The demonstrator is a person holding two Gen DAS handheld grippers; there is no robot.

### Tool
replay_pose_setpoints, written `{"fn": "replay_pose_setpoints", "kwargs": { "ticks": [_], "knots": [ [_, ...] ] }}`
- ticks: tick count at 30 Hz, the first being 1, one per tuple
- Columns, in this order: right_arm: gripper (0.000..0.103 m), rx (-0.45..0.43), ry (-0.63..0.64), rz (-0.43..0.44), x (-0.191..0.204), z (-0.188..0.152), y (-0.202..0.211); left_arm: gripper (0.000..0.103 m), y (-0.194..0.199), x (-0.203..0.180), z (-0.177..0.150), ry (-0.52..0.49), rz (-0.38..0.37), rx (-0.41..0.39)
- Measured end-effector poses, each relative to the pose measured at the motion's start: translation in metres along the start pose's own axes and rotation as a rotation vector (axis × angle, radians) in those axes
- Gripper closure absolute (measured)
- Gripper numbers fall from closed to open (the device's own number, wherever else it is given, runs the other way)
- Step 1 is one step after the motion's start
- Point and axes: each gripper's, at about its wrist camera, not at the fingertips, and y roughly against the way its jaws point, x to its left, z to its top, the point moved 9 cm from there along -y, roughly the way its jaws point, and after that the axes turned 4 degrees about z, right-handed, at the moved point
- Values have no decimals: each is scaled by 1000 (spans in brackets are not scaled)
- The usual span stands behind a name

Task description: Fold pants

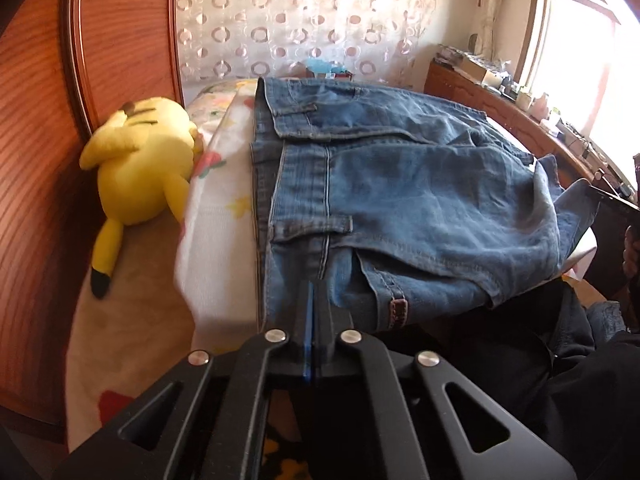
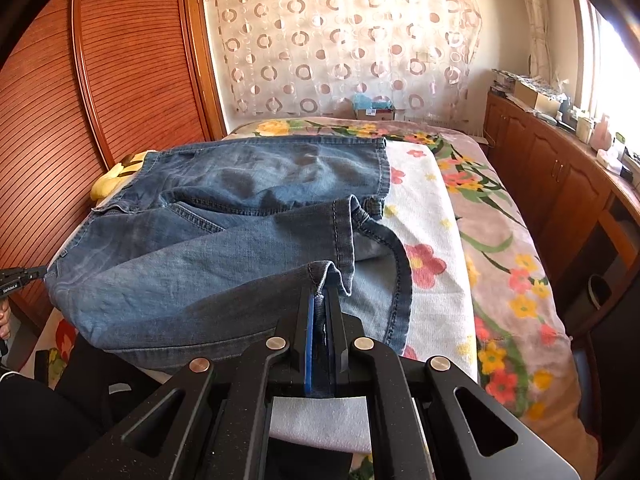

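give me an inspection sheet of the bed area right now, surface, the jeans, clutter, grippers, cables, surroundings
Surface: bed with a floral blanket; a white flowered towel lies under the jeans.
Job's things: blue jeans folded over, legs doubled onto the seat, hems at the right.
Clutter: yellow plush toy beside the waistband, against the wooden headboard.
Grippers: left gripper shut on the jeans at the waistband end; right gripper shut on a leg hem.
Cables: nothing seen.
Surroundings: patterned curtain behind the bed; wooden cabinet under a bright window, its top crowded with boxes and small items.
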Motion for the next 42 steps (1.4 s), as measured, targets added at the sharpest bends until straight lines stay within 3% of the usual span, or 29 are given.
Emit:
{"fn": "replay_pose_setpoints", "kwargs": {
  "ticks": [8, 11, 12, 14, 16, 21, 26, 29, 34, 42],
  "knots": [
    [98, -41, 30, -11, 3, 14, 8, 103, 17, 7, 33, -43, 48, -54],
    [98, -40, 39, -7, 6, 14, 6, 100, 13, 10, 29, -51, 50, -12],
    [98, -37, 39, -5, 7, 13, 5, 95, 11, 12, 27, -57, 68, 3],
    [98, -32, 36, -1, 5, 11, 2, 67, 2, 13, 17, -69, 84, 48],
    [98, -26, 29, 2, 5, 9, -1, 58, -3, 12, 9, -66, 59, 68],
    [98, -10, 21, -2, 1, 8, -4, 59, -6, 15, 2, -31, 61, 70],
    [98, -9, 21, -3, 1, 9, -2, 78, -9, 20, -7, 4, 52, 94],
    [98, -8, 20, -2, 2, 9, -1, 79, -13, 21, -12, 7, 52, 109],
    [98, -5, 21, -1, 2, 8, -1, 80, -19, 19, -15, -6, 63, 118],
    [98, -4, 22, -2, 1, 8, -1, 98, -15, 18, -13, -55, 106, 92]
  ]
}}
